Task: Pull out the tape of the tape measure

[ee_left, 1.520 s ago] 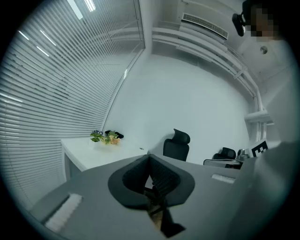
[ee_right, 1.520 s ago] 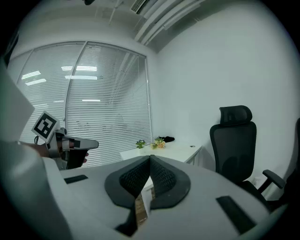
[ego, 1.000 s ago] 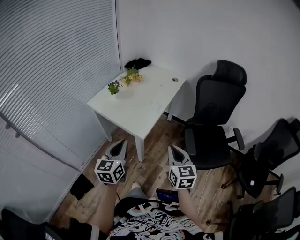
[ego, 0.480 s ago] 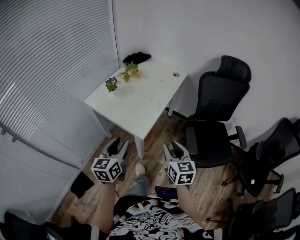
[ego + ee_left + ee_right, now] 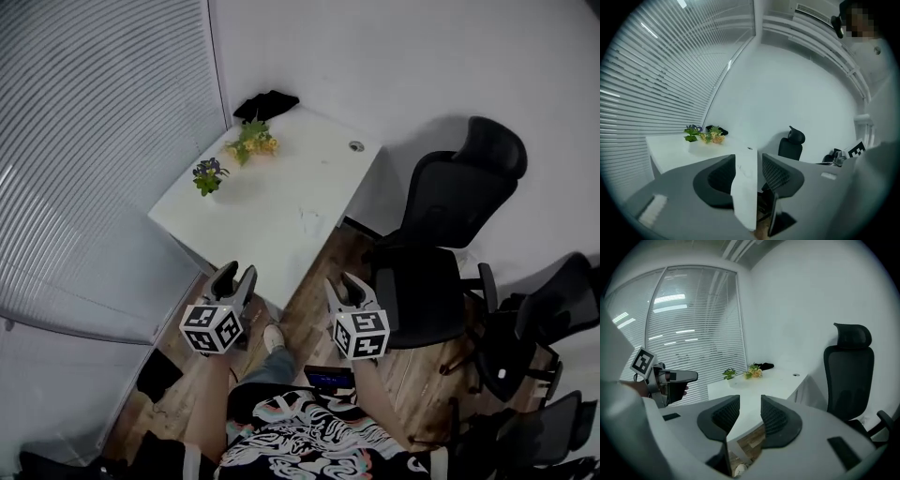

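Right now, the left grey two-jaw claw [image 5: 236, 274] and the right grey two-jaw claw [image 5: 343, 283] are held out low in front of the body, short of the white rectangular worktop [image 5: 281, 202]. Both sets of jaws have just been opening: the left stands wide apart and the right apart by less, with nothing between either pair.

The tape measure cannot be made out in any view. A grab at the wrong thing is likely, e.g. the black bundle [image 5: 265, 104] at the far corner.

A reach across could knock over the small purple-flowered potted plant [image 5: 207, 175] or the yellow-flowered plant [image 5: 249, 142]. The black mesh office chair [image 5: 441, 272] beside the worktop could be bumped on approach. The narrower right gap may not clear a case.
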{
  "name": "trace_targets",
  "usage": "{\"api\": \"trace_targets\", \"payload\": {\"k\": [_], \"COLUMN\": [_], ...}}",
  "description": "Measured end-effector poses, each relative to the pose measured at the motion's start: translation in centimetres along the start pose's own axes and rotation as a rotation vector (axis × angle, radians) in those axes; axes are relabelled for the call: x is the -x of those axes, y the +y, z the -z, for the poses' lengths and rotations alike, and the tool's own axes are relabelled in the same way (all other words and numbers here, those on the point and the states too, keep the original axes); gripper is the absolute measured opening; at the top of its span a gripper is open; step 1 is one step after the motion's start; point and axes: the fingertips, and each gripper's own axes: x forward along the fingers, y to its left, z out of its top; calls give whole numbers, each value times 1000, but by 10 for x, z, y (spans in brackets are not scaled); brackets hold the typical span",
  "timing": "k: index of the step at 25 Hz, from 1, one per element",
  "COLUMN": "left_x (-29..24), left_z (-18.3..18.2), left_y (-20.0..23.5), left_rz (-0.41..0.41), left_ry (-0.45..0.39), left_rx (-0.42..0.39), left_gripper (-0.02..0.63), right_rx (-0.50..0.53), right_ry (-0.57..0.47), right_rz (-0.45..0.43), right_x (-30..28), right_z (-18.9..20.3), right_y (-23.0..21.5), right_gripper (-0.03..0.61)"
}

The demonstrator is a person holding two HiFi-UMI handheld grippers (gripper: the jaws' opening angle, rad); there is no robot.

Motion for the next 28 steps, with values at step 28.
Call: {"api": "trace_targets", "payload": {"k": [28], "left_x": [-188], "left_z": [-49], "left_y": [49], "left_rz": [176], "left_ry": [56], "left_rx": [-12], "left_gripper": [143], "right_rx": [24], "right_ry": [69], "right_rz": [85], "right_x": [-156], "right_z": [-64], "right_y": [-56], "right_gripper": [164]}}
